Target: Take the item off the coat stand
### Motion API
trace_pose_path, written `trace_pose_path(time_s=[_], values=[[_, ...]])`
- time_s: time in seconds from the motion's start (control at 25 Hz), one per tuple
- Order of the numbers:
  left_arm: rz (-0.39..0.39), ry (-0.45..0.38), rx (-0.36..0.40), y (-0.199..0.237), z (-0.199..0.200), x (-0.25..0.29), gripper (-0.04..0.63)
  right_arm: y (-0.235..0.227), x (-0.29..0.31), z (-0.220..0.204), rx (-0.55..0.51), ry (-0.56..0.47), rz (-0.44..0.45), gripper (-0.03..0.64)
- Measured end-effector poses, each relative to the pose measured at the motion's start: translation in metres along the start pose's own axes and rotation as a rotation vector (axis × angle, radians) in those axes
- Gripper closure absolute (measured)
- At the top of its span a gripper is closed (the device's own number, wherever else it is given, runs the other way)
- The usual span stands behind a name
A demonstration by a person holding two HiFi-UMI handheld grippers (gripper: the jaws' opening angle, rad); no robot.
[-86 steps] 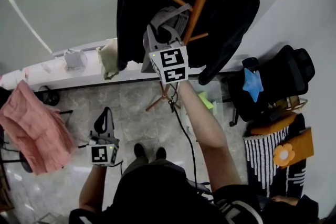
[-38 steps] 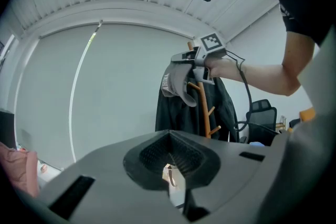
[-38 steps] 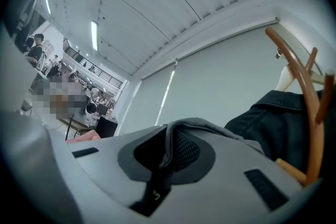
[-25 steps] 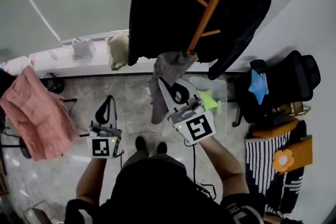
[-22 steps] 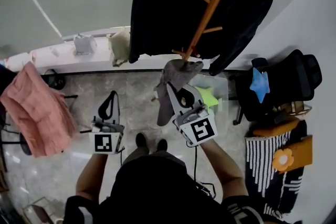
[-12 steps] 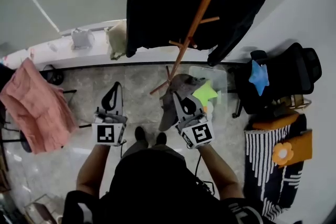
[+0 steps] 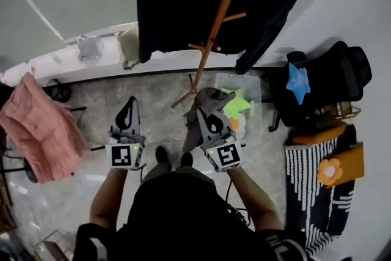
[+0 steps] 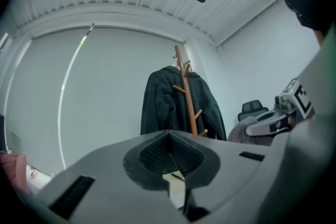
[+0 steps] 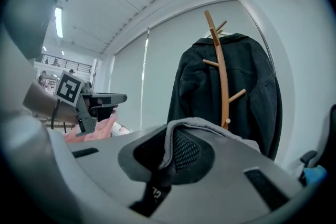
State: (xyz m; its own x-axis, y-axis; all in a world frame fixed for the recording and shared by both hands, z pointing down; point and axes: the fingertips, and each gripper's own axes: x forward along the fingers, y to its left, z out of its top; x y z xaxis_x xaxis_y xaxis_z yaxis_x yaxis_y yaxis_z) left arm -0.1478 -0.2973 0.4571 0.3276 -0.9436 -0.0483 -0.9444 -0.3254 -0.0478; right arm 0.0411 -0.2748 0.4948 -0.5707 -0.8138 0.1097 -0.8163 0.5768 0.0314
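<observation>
Since the grey cloth (image 7: 209, 97) droops limp and light toward seven o'clock, the right gripper (image 7: 206, 118) clamped on one fold seems enough; the left gripper (image 7: 130, 107) is closed, empty.

The head view's top edge cuts off the coat stand (image 7: 223, 9).

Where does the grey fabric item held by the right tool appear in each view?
Head view: grey fabric item, centre, clamped in the right tool.
Left gripper view: the item, right side, low.
Right gripper view: the item, bottom centre, between the jaws.
Shared landmark: tall wooden coat stand, in all three.
</observation>
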Motion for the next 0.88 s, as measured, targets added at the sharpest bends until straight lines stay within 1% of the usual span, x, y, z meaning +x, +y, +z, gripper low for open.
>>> trace_pose_path(time_s=[0.36,0.88], values=[[0.001,0.008,0.015,-0.0029,-0.0065,-0.002,0.571,-0.0036,0.0011,-0.0031,-0.038,0.02,-0.008,0.588],[0.009,0.021,0.012,0.0011,-0.0101,-0.0013,0.571,-0.0049,0.0073,-0.0027,-0.049,0.029,-0.01,0.589]])
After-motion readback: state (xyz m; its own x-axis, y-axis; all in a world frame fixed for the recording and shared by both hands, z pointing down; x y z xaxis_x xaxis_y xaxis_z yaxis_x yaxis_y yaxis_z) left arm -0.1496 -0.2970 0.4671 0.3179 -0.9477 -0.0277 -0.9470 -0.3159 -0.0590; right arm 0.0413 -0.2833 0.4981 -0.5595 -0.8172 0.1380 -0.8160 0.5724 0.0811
